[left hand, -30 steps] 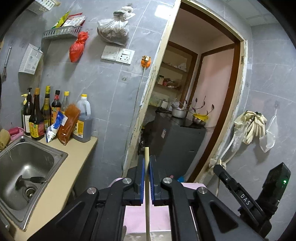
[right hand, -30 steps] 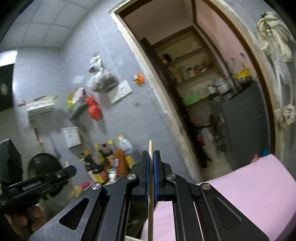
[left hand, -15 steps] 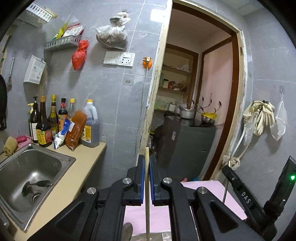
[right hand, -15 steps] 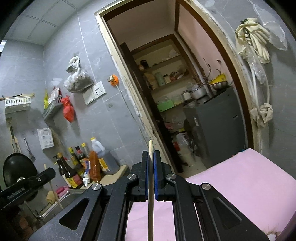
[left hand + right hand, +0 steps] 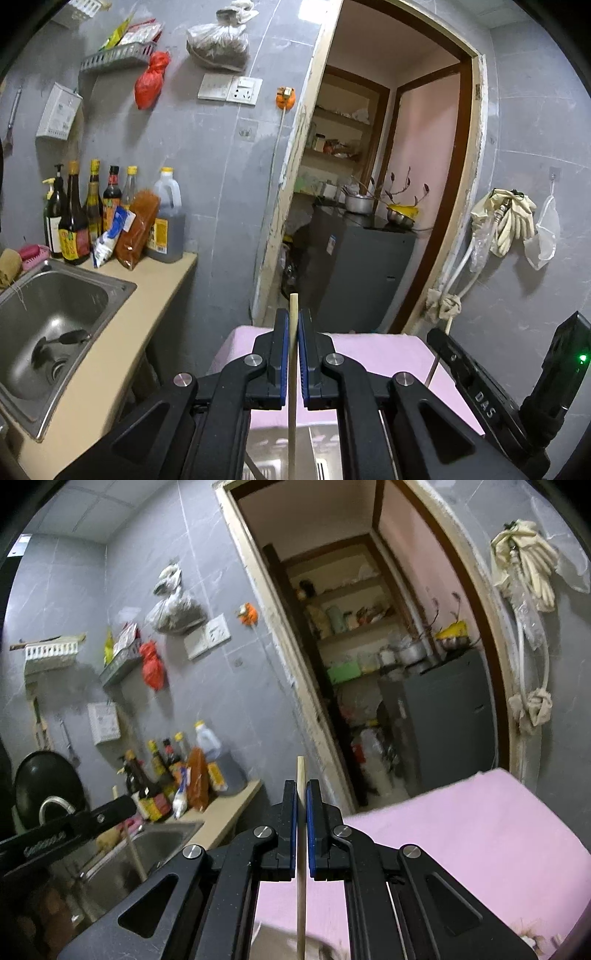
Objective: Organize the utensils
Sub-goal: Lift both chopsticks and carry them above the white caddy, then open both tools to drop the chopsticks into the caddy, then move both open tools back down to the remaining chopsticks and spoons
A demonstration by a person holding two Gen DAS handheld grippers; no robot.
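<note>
- Over a pink cloth-covered surface [image 5: 373,354], beside a steel sink [image 5: 55,306]: left gripper [image 5: 291,325] clamped on a pale wooden chopstick [image 5: 293,314], stick running upright between the blue pads, tip poking past them.
- Right gripper [image 5: 301,794] pinching a second chopstick [image 5: 301,771] the same way.
- Right gripper body [image 5: 480,398], seen from the left wrist view, reads "DAS"; its green LED [image 5: 583,357] is lit.
- Sauce bottles [image 5: 77,218] on the counter [image 5: 122,325] carry yellow and red labels, text too small to read.
- Lettering on the left gripper's body in the right wrist view is blurred.
</note>
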